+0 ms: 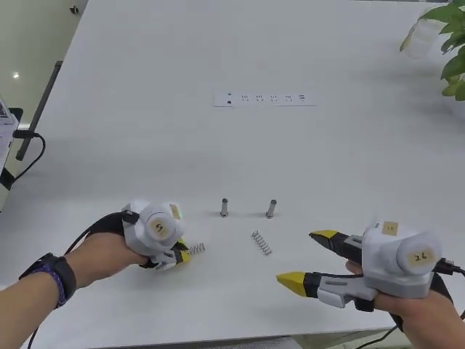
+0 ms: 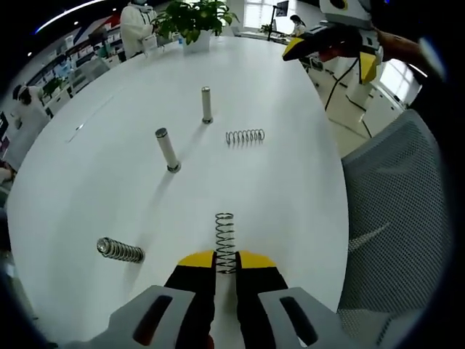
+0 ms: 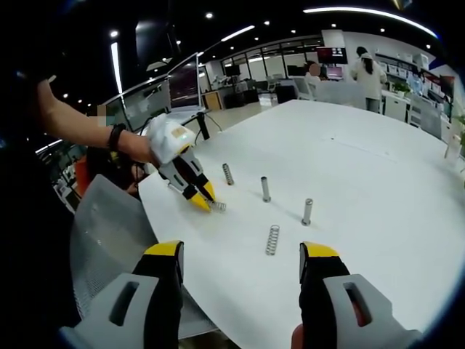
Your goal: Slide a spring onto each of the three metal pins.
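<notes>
Left gripper pinching a spring near the desk's front edge, right gripper waiting open.

The left gripper (image 2: 225,262) is clamping one end of a small spring (image 2: 224,236) between nearly closed jaws, with the coil sticking out ahead of the tips low over the white desk (image 2: 290,182). The right gripper (image 3: 241,254) is hovering to its right with jaws spread wide, holding nothing. Beside the left gripper, a third pin (image 2: 104,247) is already wearing a fitted spring (image 2: 125,252). Just beyond, a loose spring (image 1: 261,242) is lying flat. Behind it, the bare left pin (image 1: 224,207) and right pin (image 1: 271,209) are standing upright. A power strip (image 1: 265,99) is lying farther back.
</notes>
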A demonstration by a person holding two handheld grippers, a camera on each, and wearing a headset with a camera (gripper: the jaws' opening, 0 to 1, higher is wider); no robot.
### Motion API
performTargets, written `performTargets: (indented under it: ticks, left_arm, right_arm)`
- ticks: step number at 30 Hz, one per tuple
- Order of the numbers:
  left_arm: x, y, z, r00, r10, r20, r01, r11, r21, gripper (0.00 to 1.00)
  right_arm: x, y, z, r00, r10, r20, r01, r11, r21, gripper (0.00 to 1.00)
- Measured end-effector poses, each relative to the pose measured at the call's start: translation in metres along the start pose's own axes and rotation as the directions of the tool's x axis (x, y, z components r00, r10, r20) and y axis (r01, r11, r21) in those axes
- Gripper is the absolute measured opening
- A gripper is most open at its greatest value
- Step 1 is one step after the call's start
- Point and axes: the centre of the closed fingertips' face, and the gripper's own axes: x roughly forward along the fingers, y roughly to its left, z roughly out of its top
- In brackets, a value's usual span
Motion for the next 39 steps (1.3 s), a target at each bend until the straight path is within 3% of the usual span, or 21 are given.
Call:
performTargets:
  ticks: [22, 39]
  left_arm:
    - [-0.027, -0.022, 0.023, 0.9961, 0.024, 0.085, -0.027, 0.999, 0.032, 0.02]
    - [-0.042, -0.043, 0.059, 0.9871, 0.015, 0.159, -0.03, 0.995, 0.095, 0.02]
  right_arm:
    - [0.01, 0.015, 0.002, 0.9979, 0.065, 0.002, -0.065, 0.998, -0.01, 0.58]
    - [0.021, 0.027, 0.004, 0.9918, 0.128, -0.008, -0.128, 0.991, -0.04, 0.52]
